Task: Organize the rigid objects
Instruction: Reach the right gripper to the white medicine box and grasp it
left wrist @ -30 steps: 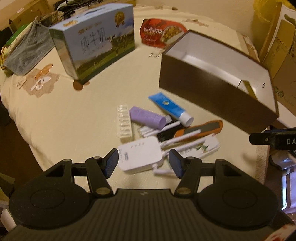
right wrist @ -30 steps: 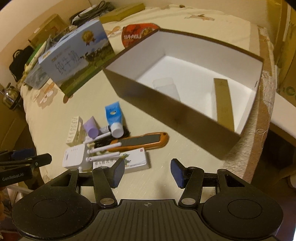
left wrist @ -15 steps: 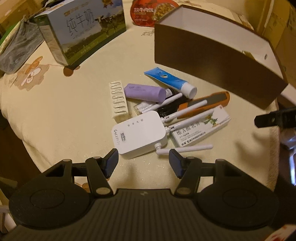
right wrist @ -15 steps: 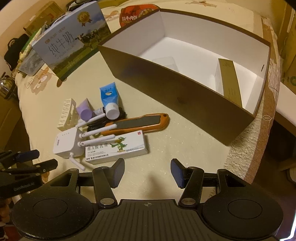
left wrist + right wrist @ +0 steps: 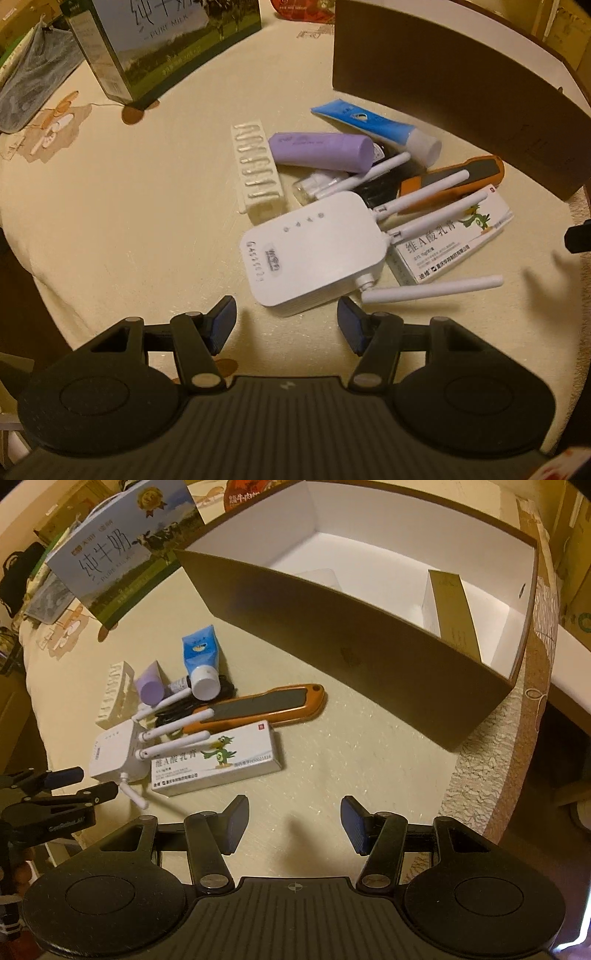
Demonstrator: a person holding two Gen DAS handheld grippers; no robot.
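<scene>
A white router [image 5: 314, 251] with several antennas lies on the cream tablecloth, just ahead of my open, empty left gripper [image 5: 287, 325]. Beside it lie a white medicine box [image 5: 454, 236], an orange utility knife [image 5: 454, 181], a purple tube [image 5: 321, 152], a blue tube [image 5: 373, 127] and a white vial strip [image 5: 256, 168]. The right wrist view shows the router [image 5: 114, 753], the medicine box [image 5: 218, 760] and the knife [image 5: 258, 709]. My right gripper [image 5: 293, 823] is open and empty, just near the medicine box. The left gripper [image 5: 74, 786] shows at that view's left edge.
A large brown open box [image 5: 332, 635] with a white inside stands behind the pile; a gold narrow box [image 5: 452, 613] and a clear item lie in it. A blue milk carton [image 5: 155, 48] stands at the back left. The table edge [image 5: 491, 775] drops off at the right.
Both grippers have moved forward and down toward the pile. The router now lies close to the left fingertips, and the medicine box close to the right ones. No object has moved.
</scene>
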